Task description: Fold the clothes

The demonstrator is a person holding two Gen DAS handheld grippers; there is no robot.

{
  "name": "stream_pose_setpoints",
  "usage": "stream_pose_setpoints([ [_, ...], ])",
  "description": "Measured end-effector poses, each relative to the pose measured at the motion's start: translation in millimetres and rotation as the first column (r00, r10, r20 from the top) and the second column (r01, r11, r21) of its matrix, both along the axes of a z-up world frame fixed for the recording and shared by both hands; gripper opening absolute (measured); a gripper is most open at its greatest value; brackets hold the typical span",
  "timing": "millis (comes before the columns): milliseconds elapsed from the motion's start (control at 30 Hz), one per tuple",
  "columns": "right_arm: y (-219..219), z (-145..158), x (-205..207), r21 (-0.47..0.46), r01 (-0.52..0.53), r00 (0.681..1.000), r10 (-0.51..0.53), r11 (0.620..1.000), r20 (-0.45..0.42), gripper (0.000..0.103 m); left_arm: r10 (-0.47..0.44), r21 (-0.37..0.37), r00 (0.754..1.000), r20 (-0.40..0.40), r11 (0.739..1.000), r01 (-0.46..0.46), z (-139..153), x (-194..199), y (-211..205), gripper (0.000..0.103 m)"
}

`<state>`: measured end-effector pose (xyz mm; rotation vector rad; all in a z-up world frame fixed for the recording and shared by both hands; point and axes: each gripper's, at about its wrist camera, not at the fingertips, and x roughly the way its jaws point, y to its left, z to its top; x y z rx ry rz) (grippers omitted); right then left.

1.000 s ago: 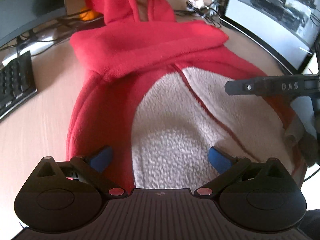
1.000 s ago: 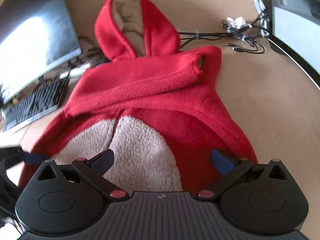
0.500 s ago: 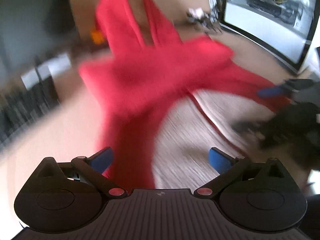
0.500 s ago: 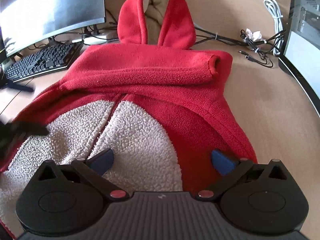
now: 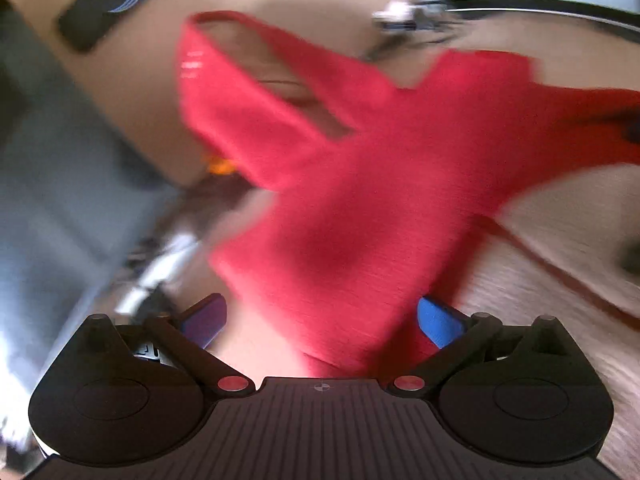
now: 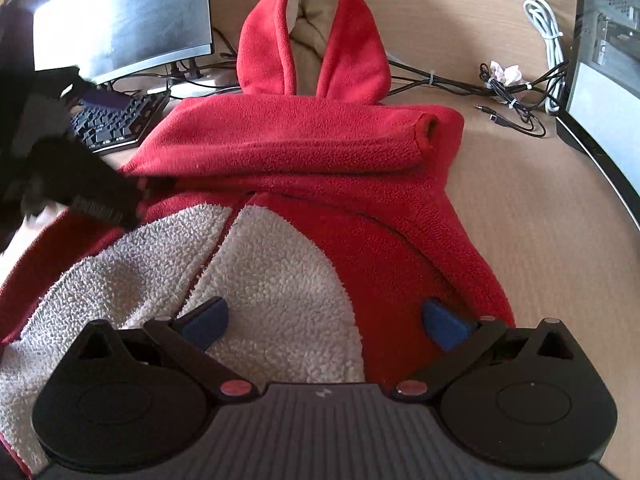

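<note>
A red hoodie (image 6: 320,184) lay spread on a wooden desk (image 6: 540,220), hood (image 6: 312,36) pointing away and its pale lining showing. One sleeve (image 6: 288,152) was folded across the chest, its cuff near the right shoulder, and the lower front was turned back to show white fleece (image 6: 272,280).

The right gripper (image 6: 322,322) hung over that fleece with its blue-tipped fingers (image 6: 442,326) wide apart, holding nothing.

The left gripper (image 5: 320,320) was likewise spread, with red fabric in the gap between the fingers but not pinched; its view was badly blurred. In the right wrist view it appeared as a dark blur (image 6: 80,184) at the hoodie's left shoulder.

A monitor (image 6: 120,16) and keyboard (image 6: 116,124) stood to the left, with cables (image 6: 508,92) lying to the right.
</note>
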<state>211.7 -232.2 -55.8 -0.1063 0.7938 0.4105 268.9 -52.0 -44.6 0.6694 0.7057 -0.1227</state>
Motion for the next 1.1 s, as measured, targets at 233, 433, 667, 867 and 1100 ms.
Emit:
stream_pose_setpoints([
  [233,9.1,14.9,16.9,-0.081,-0.062,0.995,0.055,0.995,-0.087,0.103,0.055,-0.073,0.997,-0.047,0.996,-0.059,3.7,12.7,10.9,0.103],
  [433,22.7,36.8,29.5,-0.355,-0.047,0.982,0.108,0.934,0.156,0.103,0.051,-0.083,0.999,0.002,0.995,-0.051,8.6,3.0,8.9,0.103],
  [667,22.9,15.6,41.9,-0.41,-0.042,0.982,0.114,0.911,0.154,0.103,0.582,-0.307,0.804,0.121,0.793,-0.527,39.7,-8.0,123.4,0.103],
  [867,57.9,30.1,35.3,-0.473,-0.104,0.928,0.256,0.875,0.27,0.103,0.744,-0.542,0.653,-0.143,0.494,-0.68,27.6,-46.2,214.2,0.103],
  [1100,159.8,12.8,32.5,-0.564,-0.31,0.818,0.517,0.766,0.253,0.103,0.736,-0.784,0.575,-0.357,0.099,-0.613,33.2,-93.7,278.8,0.103],
])
